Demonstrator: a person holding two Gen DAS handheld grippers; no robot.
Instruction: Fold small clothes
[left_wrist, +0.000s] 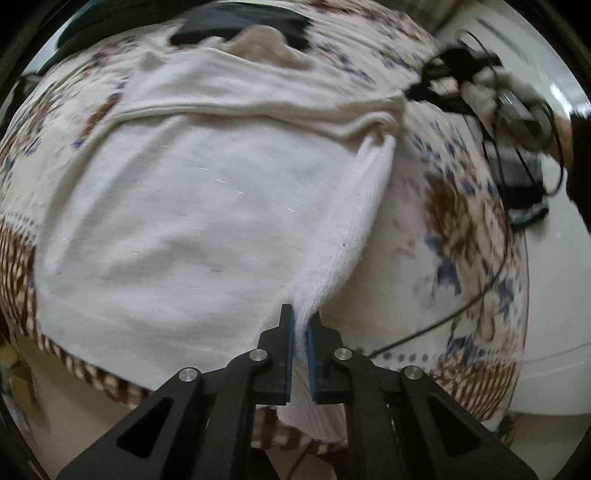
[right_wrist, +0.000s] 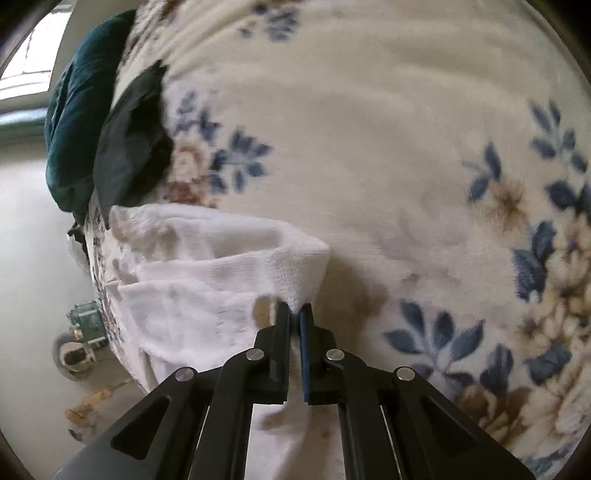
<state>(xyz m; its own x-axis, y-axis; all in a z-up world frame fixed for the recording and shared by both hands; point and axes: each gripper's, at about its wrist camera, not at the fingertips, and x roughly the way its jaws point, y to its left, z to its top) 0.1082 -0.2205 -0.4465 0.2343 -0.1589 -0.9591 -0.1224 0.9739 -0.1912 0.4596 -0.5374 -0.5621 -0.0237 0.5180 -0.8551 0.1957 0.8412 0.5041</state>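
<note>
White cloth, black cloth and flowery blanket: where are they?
White cloth (left_wrist: 192, 206): left wrist view, flat middle.
Black cloth (right_wrist: 133, 155): right wrist view, its middle.
Flowery blanket (right_wrist: 369, 129): right wrist view, bare cream part.

Soft, even daylight fills both views, with a bright window (right_wrist: 33, 70) at upper left. Motion blur smears the floral blanket (right_wrist: 406, 147); fisheye edges bend and darken.

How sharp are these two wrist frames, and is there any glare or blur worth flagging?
Left wrist: motion smear on the floral blanket and the right gripper; white garment fairly readable, left gripper crisp. Right wrist: blanket flowers smeared, bright window washed out at far left, right gripper sharp.
</note>
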